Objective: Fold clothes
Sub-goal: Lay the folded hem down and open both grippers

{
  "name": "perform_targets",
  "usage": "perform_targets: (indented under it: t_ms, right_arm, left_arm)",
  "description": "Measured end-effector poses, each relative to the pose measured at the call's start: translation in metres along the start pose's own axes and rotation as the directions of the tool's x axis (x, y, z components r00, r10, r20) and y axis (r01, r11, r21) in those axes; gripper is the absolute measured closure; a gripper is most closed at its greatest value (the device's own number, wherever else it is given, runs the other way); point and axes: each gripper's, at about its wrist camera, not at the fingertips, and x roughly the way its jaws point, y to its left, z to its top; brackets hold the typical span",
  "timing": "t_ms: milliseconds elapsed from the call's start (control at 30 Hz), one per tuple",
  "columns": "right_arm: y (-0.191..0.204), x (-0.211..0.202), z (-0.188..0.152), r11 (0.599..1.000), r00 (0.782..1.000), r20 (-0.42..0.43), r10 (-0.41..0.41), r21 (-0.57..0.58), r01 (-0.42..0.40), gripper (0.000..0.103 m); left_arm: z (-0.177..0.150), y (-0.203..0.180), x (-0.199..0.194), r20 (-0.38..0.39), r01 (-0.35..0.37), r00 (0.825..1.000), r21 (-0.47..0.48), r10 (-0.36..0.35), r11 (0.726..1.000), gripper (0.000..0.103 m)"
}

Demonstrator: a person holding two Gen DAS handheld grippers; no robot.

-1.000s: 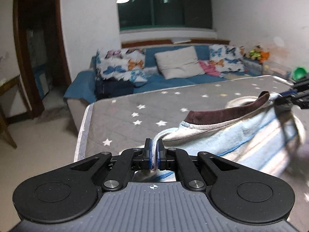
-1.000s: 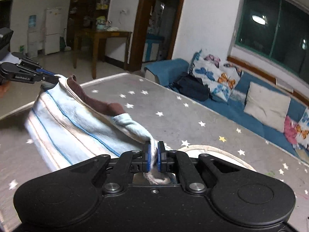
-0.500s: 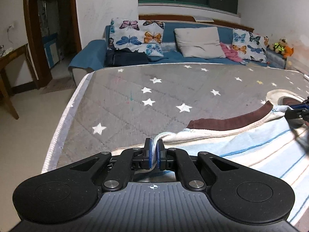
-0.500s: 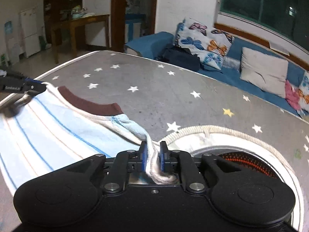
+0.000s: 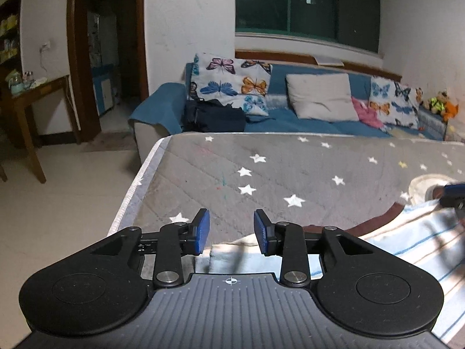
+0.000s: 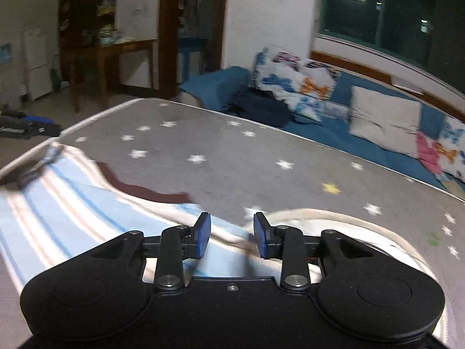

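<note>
Filling mid-frame in both views: grey star-print mattress (image 5: 261, 174). Spread flat across its lower part, lower right of the left view: striped garment (image 5: 407, 238) with brown collar. Hovering over its edge: left gripper (image 5: 231, 232) and right gripper (image 6: 231, 235), jaws wide, gripping nothing.

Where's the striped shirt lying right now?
The striped shirt lies flat on the star-print mattress, at lower left in the right wrist view and lower right in the left wrist view. Both tongs, left and right, are open above its near edge.
</note>
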Motion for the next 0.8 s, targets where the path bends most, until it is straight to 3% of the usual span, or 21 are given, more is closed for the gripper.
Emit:
perform_targets:
  t_ms: [100, 133, 333, 467, 667, 800]
  right_arm:
    - [0.017, 0.012, 0.002, 0.998, 0.998, -0.004, 0.059, -0.005, -0.059, 0.068]
    - [0.023, 0.019, 0.002, 0.997, 0.997, -0.012, 0.078, -0.009, -0.078, 0.068]
    - [0.039, 0.04, 0.001, 0.994, 0.993, -0.041, 0.114, 0.004, -0.114, 0.068]
    - [0.033, 0.043, -0.003, 0.996, 0.994, -0.056, 0.095, 0.01, -0.094, 0.068]
    - [0.01, 0.035, -0.015, 0.998, 0.997, -0.063, 0.044, 0.04, -0.041, 0.068]
    - [-0.009, 0.023, -0.024, 0.996, 0.998, -0.058, 0.018, 0.089, -0.012, 0.068]
  left_arm:
    - [-0.007, -0.011, -0.004, -0.032, 0.086, 0.996, -0.001, -0.086, 0.996, 0.074]
    - [-0.011, -0.018, -0.002, -0.045, 0.102, 0.994, 0.018, -0.101, 0.995, 0.08]
    - [-0.027, -0.05, 0.018, -0.102, 0.171, 0.981, 0.084, -0.163, 0.982, 0.084]
    - [-0.039, -0.055, 0.039, -0.143, 0.152, 0.98, 0.089, -0.138, 0.984, 0.084]
    - [-0.042, -0.04, 0.046, -0.14, 0.158, 0.979, 0.047, -0.15, 0.986, 0.083]
    - [-0.036, -0.019, 0.047, -0.129, 0.105, 0.986, -0.016, -0.107, 0.994, 0.082]
